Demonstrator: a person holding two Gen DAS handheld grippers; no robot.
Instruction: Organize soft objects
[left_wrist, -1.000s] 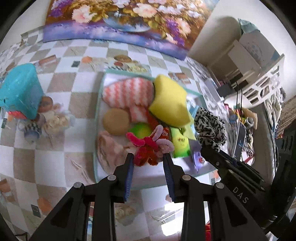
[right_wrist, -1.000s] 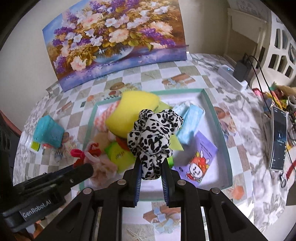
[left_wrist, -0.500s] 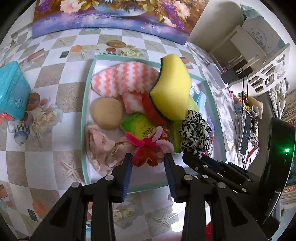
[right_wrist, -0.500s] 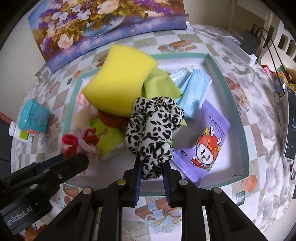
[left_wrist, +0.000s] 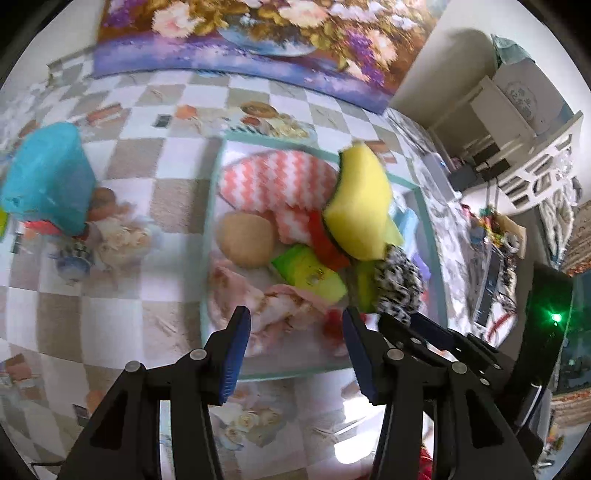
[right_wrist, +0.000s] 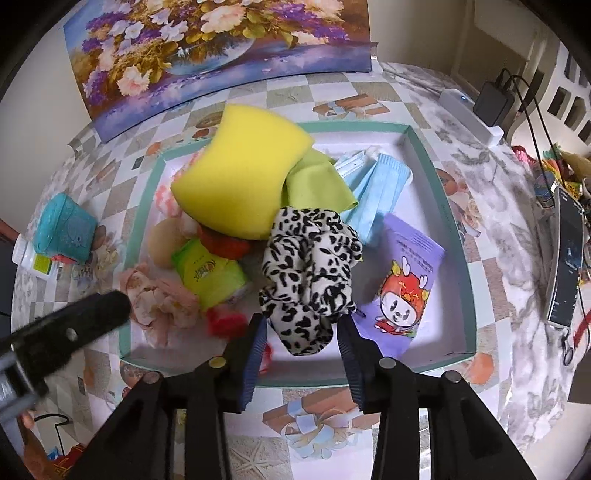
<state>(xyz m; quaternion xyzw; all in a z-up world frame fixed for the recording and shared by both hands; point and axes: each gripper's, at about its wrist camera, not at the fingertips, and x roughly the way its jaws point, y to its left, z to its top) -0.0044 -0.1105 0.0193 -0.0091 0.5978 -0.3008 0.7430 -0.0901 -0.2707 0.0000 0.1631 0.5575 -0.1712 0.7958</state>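
Scrunchie fabric in a black-and-white leopard print (right_wrist: 309, 277) lay in the teal-rimmed tray (right_wrist: 458, 258), its near end between the spread fingers of the right tool (right_wrist: 301, 339), which stood wide and gripped nothing. The left tool (left_wrist: 295, 332) was likewise wide and empty above the tray's near edge, over a pink crumpled cloth (left_wrist: 258, 299) and a red fuzzy piece (left_wrist: 334, 321) that was blurred in that view. Inside the tray a yellow sponge (right_wrist: 242, 177) leaned on the pile, tilted up over a red item and a green wipes packet (right_wrist: 207, 273). A light green cloth (right_wrist: 317, 184) sat just beside the sponge, with blue face masks (right_wrist: 376, 188) next to it and a purple snack packet (right_wrist: 402, 291) flat on the tray floor toward the right. A pink zigzag cloth (left_wrist: 277, 177) and a tan round puff (left_wrist: 245, 240) lay at the tray's left side. On the checkered bench (left_wrist: 122, 206), well apart from the tray, stood a turquoise box (left_wrist: 48, 181). A floral painting (right_wrist: 207, 48) leaned against the wall behind.
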